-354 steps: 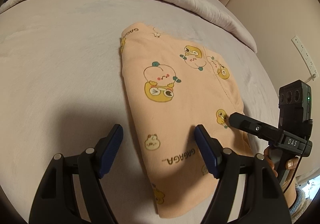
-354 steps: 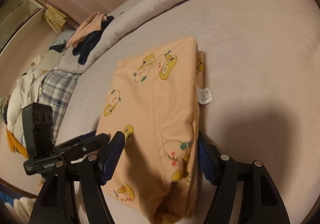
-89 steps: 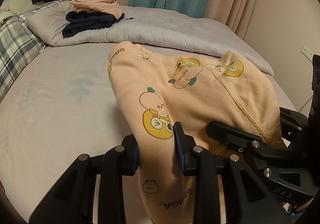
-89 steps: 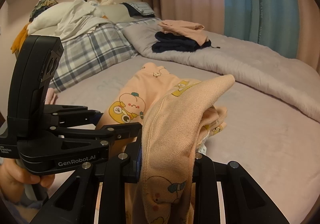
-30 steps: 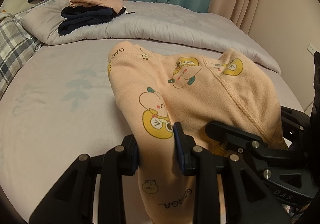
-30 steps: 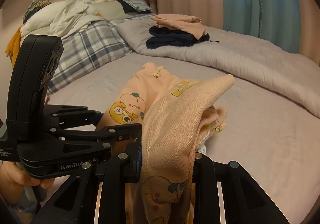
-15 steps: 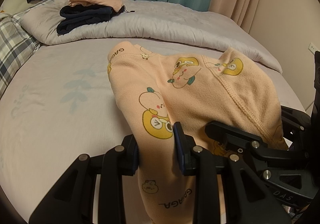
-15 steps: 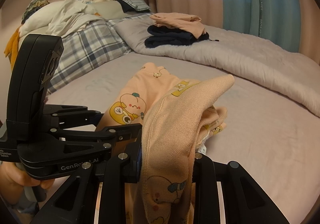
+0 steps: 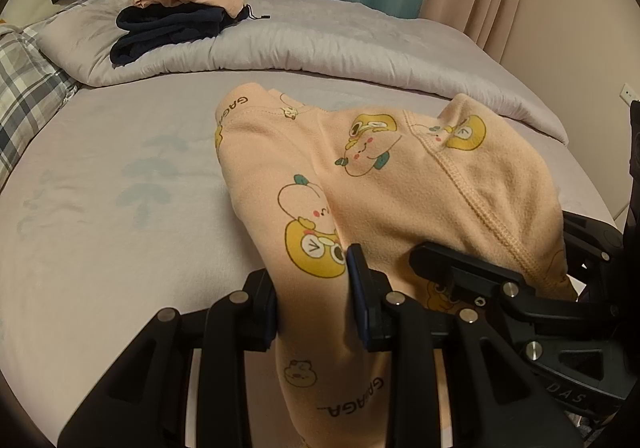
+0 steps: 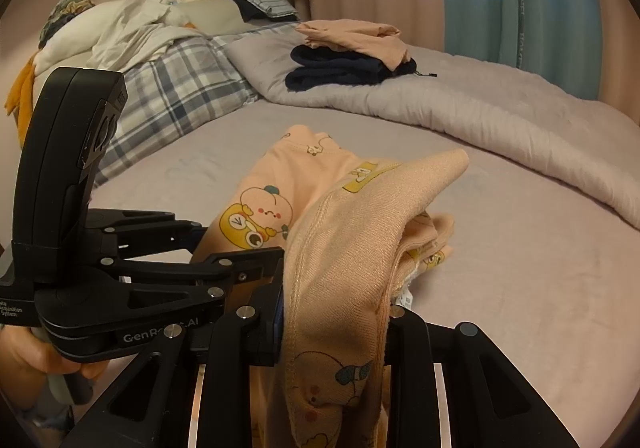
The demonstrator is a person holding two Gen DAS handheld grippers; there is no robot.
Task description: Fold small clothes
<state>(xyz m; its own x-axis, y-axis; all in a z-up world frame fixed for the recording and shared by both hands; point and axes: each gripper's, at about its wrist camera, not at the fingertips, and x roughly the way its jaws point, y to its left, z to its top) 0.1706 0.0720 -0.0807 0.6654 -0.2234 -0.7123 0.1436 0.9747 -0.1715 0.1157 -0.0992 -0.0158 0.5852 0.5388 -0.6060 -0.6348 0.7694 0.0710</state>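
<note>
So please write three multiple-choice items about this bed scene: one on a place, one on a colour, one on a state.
1. Where does the folded clothes stack lie?
A. on the grey quilt
B. on the floor
C. on a chair

2. What colour is the lower item of that stack?
A. white
B. dark navy
C. red

3. What is the state of the peach garment?
A. lying flat, untouched
B. hanging on a hanger
C. clamped in the left gripper and the right gripper

Answers:
1 A, the stack sits on the quilt.
2 B, navy under a peach top item.
3 C, fabric passes between both pairs of pads.
</note>
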